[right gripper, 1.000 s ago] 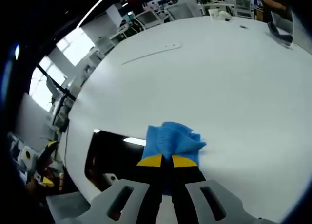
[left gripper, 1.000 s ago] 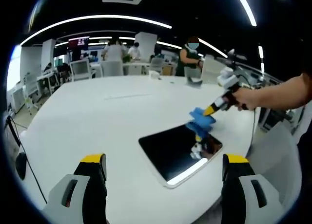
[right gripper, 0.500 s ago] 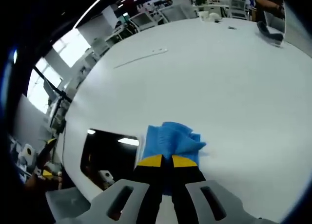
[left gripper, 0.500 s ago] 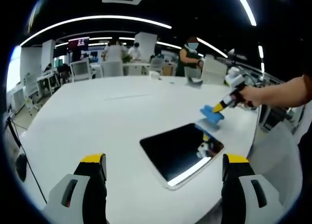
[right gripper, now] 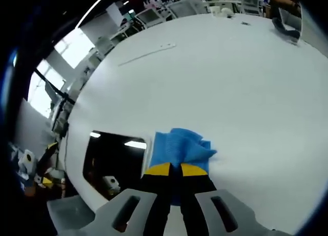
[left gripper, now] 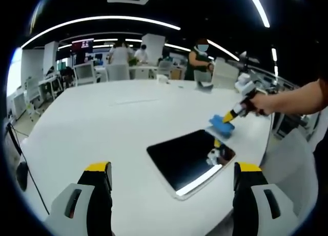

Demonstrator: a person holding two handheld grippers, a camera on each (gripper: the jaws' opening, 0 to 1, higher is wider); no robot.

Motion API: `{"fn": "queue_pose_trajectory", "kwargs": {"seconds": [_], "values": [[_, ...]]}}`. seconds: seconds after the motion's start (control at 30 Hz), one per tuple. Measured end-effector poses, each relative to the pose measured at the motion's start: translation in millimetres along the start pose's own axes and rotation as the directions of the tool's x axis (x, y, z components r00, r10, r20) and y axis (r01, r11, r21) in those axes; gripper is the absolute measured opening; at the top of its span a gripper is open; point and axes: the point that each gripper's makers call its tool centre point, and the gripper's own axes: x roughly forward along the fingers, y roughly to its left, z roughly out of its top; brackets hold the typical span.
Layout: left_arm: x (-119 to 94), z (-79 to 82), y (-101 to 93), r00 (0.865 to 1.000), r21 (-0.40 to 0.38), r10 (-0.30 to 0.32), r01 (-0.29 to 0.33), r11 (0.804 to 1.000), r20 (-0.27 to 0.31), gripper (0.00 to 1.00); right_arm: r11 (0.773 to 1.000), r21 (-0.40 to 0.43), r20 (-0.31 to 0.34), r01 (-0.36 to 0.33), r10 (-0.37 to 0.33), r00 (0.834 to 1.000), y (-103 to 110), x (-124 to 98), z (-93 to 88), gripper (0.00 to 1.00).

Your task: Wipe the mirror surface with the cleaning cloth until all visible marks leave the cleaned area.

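Carried blue cleaning cloth (right gripper: pixel 180 150) off mirror (left gripper: pixel 189 160) toward far right corner, then crept back to edge. Right gripper (right gripper: pixel 171 169) clamped tight on cloth. Left gripper (left gripper: pixel 171 169) spread wide, empty, low in frame. Mirror centre-right on white table (left gripper: pixel 102 123). Marks unclear; wiping probably unfinished.

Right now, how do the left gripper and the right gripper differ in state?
The left gripper is open, jaws wide apart and holding nothing; the right gripper is shut on the blue cloth. The left gripper hangs back from the mirror, while the right gripper holds the cloth beside the mirror's edge. Both have yellow-tipped jaws.
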Motion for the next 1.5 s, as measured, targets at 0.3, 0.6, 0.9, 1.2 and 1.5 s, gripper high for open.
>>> {"fn": "queue_pose_trajectory", "kwargs": {"seconds": [0.3,0.6,0.9,1.2,1.5], "values": [[-4.9,-1.2,7.0,1.0,-0.001,0.016,-0.016,1.0,-0.001,0.99,0.998,-0.031,-0.026,0.057,-0.058,0.998,-4.5,13.9,-16.0,0.01],[-5.5,0.2,6.6,1.0,0.01,0.01,-0.01,1.0,-0.011,0.99,0.996,-0.072,-0.029,0.043,-0.046,0.999,-3.8,13.0,-13.3,0.04],[-9.1,3.5,18.4,0.999,0.045,0.046,-0.046,0.998,-0.005,0.99,0.946,-0.324,0.176,-0.018,0.079,0.981,17.4,-35.5,9.0,0.43],[-0.5,-6.6,5.9,0.999,0.036,0.04,-0.039,0.999,-0.009,0.99,0.891,-0.451,0.355,0.058,0.12,0.927,0.9,-72.5,-5.6,0.8],[-0.4,-15.1,2.9,0.999,0.025,0.038,-0.038,0.999,-0.008,0.99,0.881,-0.46,0.43,0.111,0.112,0.896,-10.7,-87.2,-39.4,1.0]]}}
